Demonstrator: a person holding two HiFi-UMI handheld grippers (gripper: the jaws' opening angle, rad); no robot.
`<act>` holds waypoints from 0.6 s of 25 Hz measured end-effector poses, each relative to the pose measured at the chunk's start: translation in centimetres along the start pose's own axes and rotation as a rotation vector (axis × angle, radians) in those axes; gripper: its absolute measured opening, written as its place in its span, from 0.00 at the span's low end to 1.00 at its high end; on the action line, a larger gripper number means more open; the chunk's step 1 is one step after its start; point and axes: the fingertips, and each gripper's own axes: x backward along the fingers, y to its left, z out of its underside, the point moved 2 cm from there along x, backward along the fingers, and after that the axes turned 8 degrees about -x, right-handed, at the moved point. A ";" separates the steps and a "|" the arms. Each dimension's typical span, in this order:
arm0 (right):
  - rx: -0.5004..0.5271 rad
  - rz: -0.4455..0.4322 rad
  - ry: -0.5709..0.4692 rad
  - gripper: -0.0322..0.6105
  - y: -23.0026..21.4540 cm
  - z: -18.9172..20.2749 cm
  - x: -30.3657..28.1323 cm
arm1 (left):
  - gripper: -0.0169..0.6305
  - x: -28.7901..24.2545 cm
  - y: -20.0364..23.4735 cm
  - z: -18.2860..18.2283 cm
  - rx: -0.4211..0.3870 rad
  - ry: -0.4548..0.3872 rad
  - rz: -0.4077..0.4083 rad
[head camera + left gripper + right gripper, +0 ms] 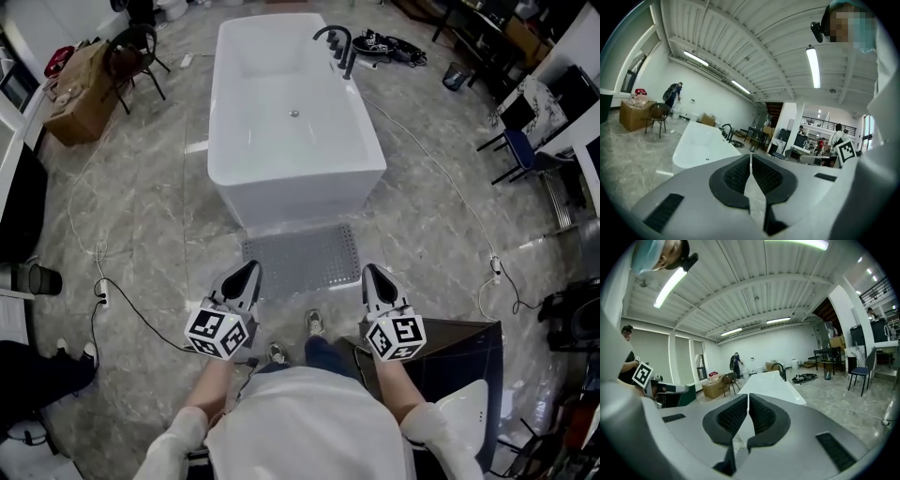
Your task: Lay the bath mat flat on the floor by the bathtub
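Left gripper (250, 267) clenched, empty. Right gripper (369, 270) clenched, empty. Both held above grey bath mat (302, 255), which lies flat against white bathtub (281, 141) end.

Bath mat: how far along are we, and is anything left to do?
Done: the bath mat lies flat on the floor, up against the near end of the bathtub, with no fold or lifted corner showing. In hand: nothing; the left claw and right claw are both shut and empty, held above the mat. Left: apparently nothing beyond a final look.
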 end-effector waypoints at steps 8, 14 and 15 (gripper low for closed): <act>0.062 -0.072 -0.083 0.11 1.8 -5.0 2.6 | 0.09 2.6 -1.5 -2.5 -0.095 -0.043 -0.026; 0.023 -0.097 -0.100 0.11 2.5 -5.9 3.9 | 0.09 4.0 -2.0 -4.8 -0.116 -0.077 -0.048; 0.026 -0.099 -0.098 0.11 2.5 -5.8 4.0 | 0.09 4.2 -2.1 -5.1 -0.119 -0.084 -0.046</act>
